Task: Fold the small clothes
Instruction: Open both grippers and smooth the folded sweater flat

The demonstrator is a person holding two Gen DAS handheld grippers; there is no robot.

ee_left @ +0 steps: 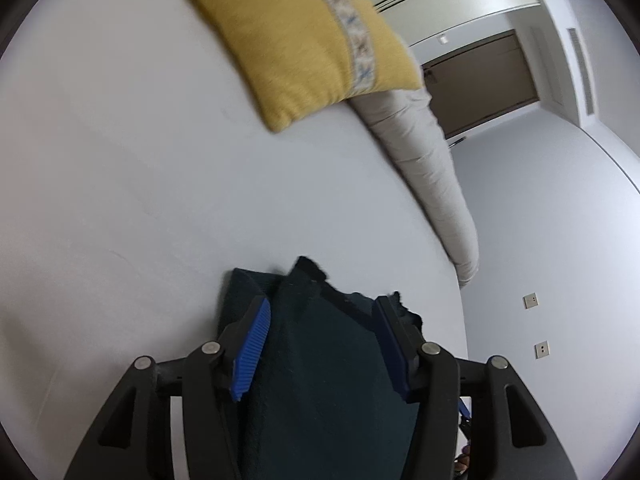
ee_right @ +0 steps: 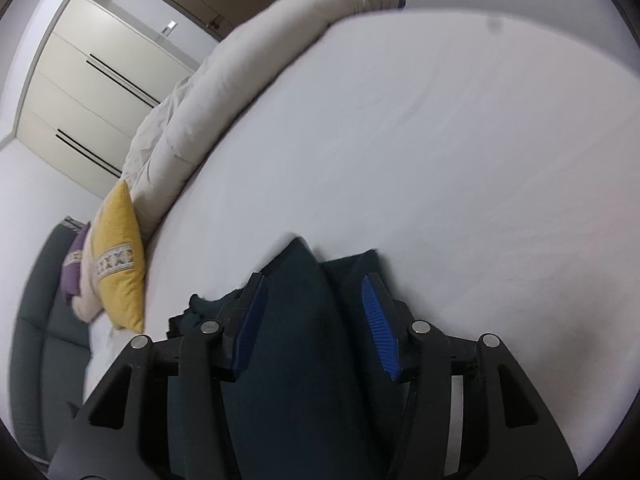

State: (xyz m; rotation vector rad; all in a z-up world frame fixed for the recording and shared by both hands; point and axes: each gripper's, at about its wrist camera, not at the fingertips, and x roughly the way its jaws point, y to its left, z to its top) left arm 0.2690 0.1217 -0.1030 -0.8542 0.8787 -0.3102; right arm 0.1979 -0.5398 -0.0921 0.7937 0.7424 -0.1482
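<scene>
A dark navy garment point(ee_left: 320, 380) lies bunched on the white bed sheet point(ee_left: 120, 200). My left gripper point(ee_left: 322, 308) stands over it with its jaws apart; the cloth rises between the blue pads point(ee_left: 252, 344), which do not squeeze it. In the right wrist view the same dark garment point(ee_right: 296, 340) forms a raised fold between the spread jaws of my right gripper point(ee_right: 314, 280). A gap shows beside its right blue pad point(ee_right: 380, 332). Both grippers are open, low over the bed sheet point(ee_right: 440, 160).
A yellow cushion point(ee_left: 296, 40) lies further up the bed beside a long rolled beige duvet point(ee_left: 420, 148) along the bed's edge. The right wrist view shows the yellow cushion point(ee_right: 120, 272), a purple cushion point(ee_right: 74, 264), a grey sofa point(ee_right: 36, 320) and a wardrobe point(ee_right: 92, 80).
</scene>
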